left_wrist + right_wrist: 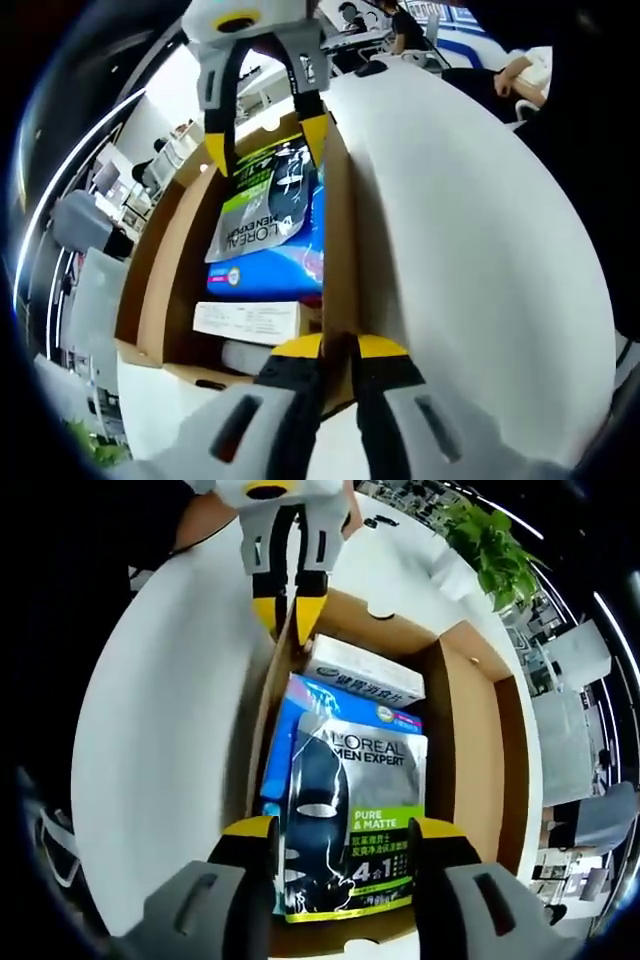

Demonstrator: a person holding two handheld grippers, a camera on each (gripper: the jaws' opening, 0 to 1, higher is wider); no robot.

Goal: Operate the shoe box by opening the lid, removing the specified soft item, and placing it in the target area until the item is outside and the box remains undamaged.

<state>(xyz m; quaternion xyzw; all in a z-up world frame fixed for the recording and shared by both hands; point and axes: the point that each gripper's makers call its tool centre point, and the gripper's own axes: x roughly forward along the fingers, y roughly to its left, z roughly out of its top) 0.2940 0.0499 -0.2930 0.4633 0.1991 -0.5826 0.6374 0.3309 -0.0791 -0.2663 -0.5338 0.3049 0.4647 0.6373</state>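
The box (470,730) stands open on the white tabletop (160,710) — inside lie a pouch (350,820), a blue pack (300,705) and a carton (362,672). Left tongs (338,352) pinch the box wall; right tongs (340,840), released, straddle the pouch. Bare tabletop flanks the box.

shoe box (470,710): brown | sachet (350,820): grey, black, green | table (170,680): white

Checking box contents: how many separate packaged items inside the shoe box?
3 visible: L'Oreal Men Expert sachet on top, blue pack under it, white carton at the far end. More may be hidden beneath.
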